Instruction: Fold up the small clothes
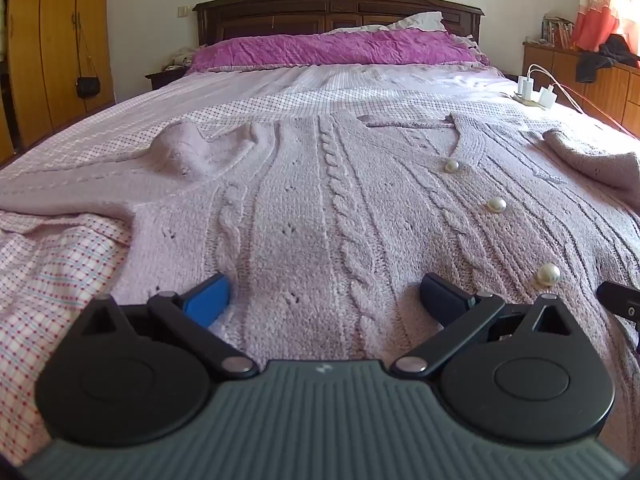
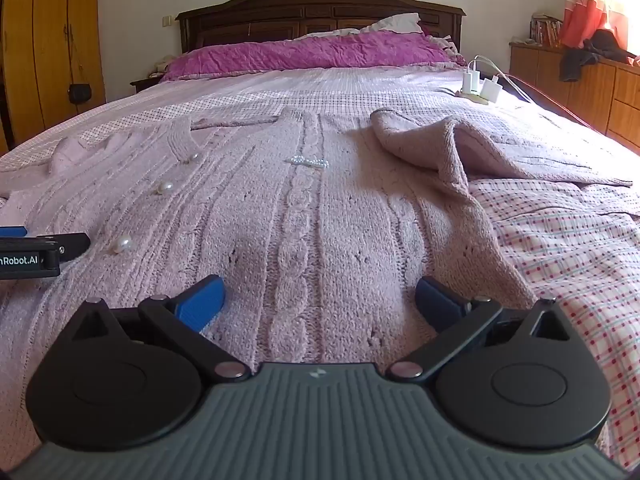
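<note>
The left tongs [image 1: 324, 296] hover low over the hem end of a pale lilac cable-knit cardigan [image 1: 304, 208], jaws spread wide with nothing between them. The right tongs [image 2: 318, 300] sit just beside them, also released, over the cardigan's other front panel; each pair shows at the edge of the other's view.

The cardigan lies spread flat, front up, on a checked bedspread [image 1: 52, 272] covering the bed. 3 pearl buttons [image 1: 496, 205] run up its placket toward the collar, and a small sparkly bow [image 2: 308, 162] sits on the chest. One sleeve [image 1: 192, 152] is bunched near the shoulder on the left; the other sleeve [image 2: 440, 148] is folded loosely inward on the right.

Farther up the bed lie white chargers with cables [image 2: 480, 84], then a magenta pillow [image 1: 332, 50] against a dark wooden headboard [image 1: 336, 4]. A wardrobe [image 1: 52, 40] stands at left.
</note>
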